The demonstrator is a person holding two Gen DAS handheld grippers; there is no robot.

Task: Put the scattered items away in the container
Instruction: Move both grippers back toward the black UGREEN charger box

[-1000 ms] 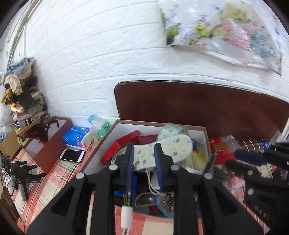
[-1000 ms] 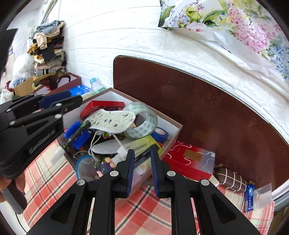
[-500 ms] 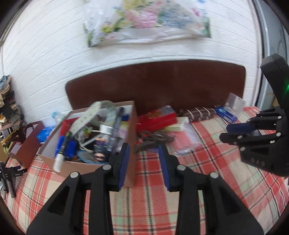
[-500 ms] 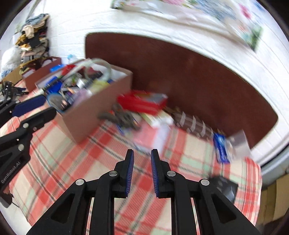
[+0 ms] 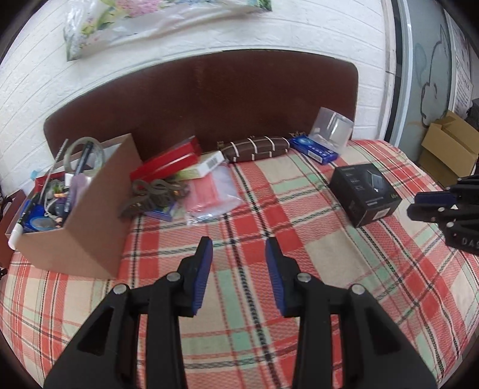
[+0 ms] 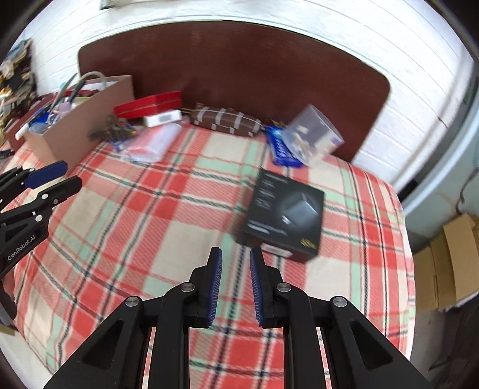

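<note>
A brown cardboard box (image 5: 89, 209), full of small items, stands at the left on the plaid cloth; it also shows in the right wrist view (image 6: 86, 116). Scattered beside it lie a red box (image 5: 167, 161), a white box (image 5: 206, 164), a grey-brown tangle (image 5: 152, 194), a pink packet (image 5: 209, 194), a brown striped pouch (image 5: 254, 148), a blue box (image 5: 314, 149) and a clear plastic box (image 5: 330, 128). A black box (image 6: 284, 215) lies just ahead of my right gripper (image 6: 236, 257), which is open and empty. My left gripper (image 5: 239, 248) is open and empty over bare cloth.
A dark brown headboard (image 5: 209, 98) runs along the white brick wall behind the items. Cardboard boxes (image 5: 449, 149) stand on the floor past the right edge of the cloth. A floral bag (image 5: 149, 18) hangs on the wall.
Both grippers have pulled back from the cardboard box and swung right. The left gripper's jaws have opened wider. The right gripper now faces the black box.
</note>
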